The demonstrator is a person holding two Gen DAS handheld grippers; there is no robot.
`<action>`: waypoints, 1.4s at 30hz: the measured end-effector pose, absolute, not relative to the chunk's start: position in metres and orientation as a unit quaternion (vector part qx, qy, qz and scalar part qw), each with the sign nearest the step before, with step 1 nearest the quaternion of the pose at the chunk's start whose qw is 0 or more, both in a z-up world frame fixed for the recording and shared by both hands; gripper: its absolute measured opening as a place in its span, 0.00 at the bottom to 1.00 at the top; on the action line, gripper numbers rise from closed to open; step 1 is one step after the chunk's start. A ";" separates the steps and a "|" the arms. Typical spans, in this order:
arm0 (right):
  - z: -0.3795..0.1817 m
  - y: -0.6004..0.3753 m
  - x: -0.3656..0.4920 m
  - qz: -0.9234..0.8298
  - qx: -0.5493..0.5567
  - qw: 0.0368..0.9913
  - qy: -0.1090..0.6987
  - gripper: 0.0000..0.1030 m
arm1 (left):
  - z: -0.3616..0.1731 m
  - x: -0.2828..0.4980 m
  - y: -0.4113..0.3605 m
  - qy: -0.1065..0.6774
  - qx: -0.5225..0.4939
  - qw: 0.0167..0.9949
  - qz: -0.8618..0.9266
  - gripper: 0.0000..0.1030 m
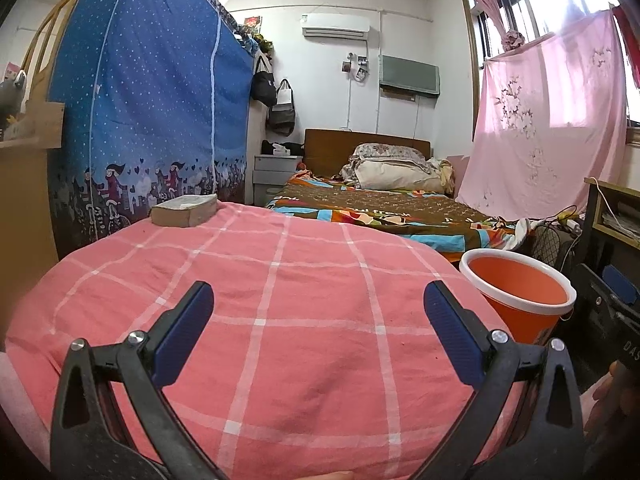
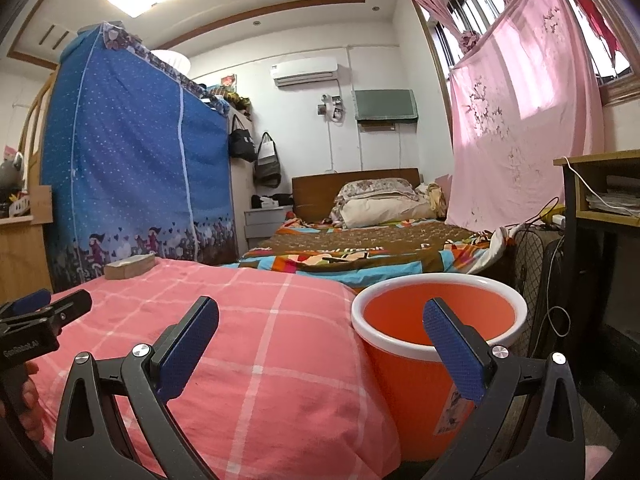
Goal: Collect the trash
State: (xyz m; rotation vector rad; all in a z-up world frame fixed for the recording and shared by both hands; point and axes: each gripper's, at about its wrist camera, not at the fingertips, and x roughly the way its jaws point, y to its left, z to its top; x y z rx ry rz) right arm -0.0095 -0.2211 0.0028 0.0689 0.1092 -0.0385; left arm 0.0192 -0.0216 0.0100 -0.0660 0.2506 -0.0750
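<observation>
An orange bin with a white rim stands on the floor at the right edge of the pink checked cloth; it also shows in the left wrist view. The bin looks empty inside. My left gripper is open and empty above the pink cloth. My right gripper is open and empty, its right finger in front of the bin and its left finger over the cloth. The left gripper's tip shows at the left edge of the right wrist view. No loose trash shows on the cloth.
A tan block-shaped item lies at the cloth's far left corner. Beyond is a bed with a colourful blanket, a blue fabric wardrobe at left, a fan and a desk at right.
</observation>
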 end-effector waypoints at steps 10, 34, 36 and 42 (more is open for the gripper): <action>0.002 -0.222 -0.010 -0.019 0.036 0.998 0.054 1.00 | 0.008 0.020 -0.022 0.128 -0.027 0.991 -0.036 1.00; -0.001 -0.223 -0.008 -0.018 0.042 0.997 0.058 1.00 | 0.007 0.021 -0.022 0.128 -0.020 0.991 -0.034 1.00; -0.002 -0.224 -0.008 -0.018 0.043 0.997 0.059 1.00 | 0.007 0.021 -0.022 0.129 -0.020 0.991 -0.034 1.00; -0.002 -0.225 -0.008 -0.018 0.046 0.997 0.059 1.00 | 0.007 0.021 -0.021 0.128 -0.020 0.991 -0.034 1.00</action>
